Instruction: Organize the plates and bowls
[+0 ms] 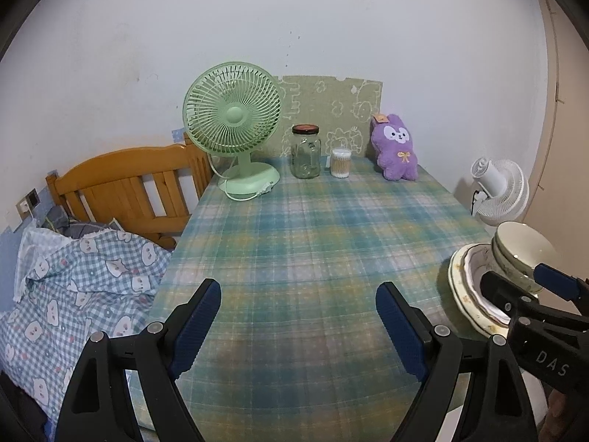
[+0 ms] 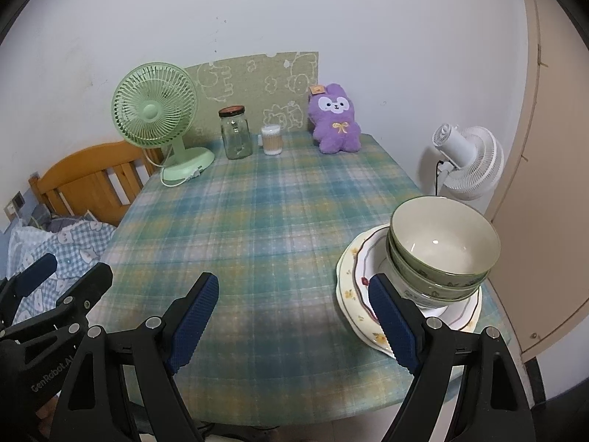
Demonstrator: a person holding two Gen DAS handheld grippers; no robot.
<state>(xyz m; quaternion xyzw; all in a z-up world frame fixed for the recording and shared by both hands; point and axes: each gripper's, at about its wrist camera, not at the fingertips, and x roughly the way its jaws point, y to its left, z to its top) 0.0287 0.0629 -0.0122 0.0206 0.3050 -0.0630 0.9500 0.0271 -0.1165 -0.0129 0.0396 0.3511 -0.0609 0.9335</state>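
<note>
From the left wrist view, the left gripper point(image 1: 298, 326) has its jaws spread wide with nothing between them, only the plaid cloth of the counter point(image 1: 313, 228) showing in the gap. At the right edge of this view lies the stack of plates point(image 1: 464, 294) with the bowls point(image 1: 515, 254) nested on top, partly hidden by the right gripper point(image 1: 522, 287), which reaches in just beside them. Along the far edge of the counter stand a green fan point(image 1: 233, 125), a glass jar point(image 1: 305, 153), a tub of cotton swabs point(image 1: 340, 162) and a purple plush toy point(image 1: 395, 147). A white fan point(image 1: 500, 191) stands beyond the counter's right side, and a bed with a wooden headboard point(image 1: 129, 180) lies to the left.

From the right wrist view, the right gripper point(image 2: 294, 322) also has its jaws wide apart and empty. Its right finger sits in front of the plates point(image 2: 353, 294); I cannot tell whether it touches them. The bowls point(image 2: 443, 246) rest stacked inside one another on the plates, near the counter's point(image 2: 257, 221) right front corner. The left gripper point(image 2: 62, 280) shows at the left edge, over the counter's edge by the bed.
</note>
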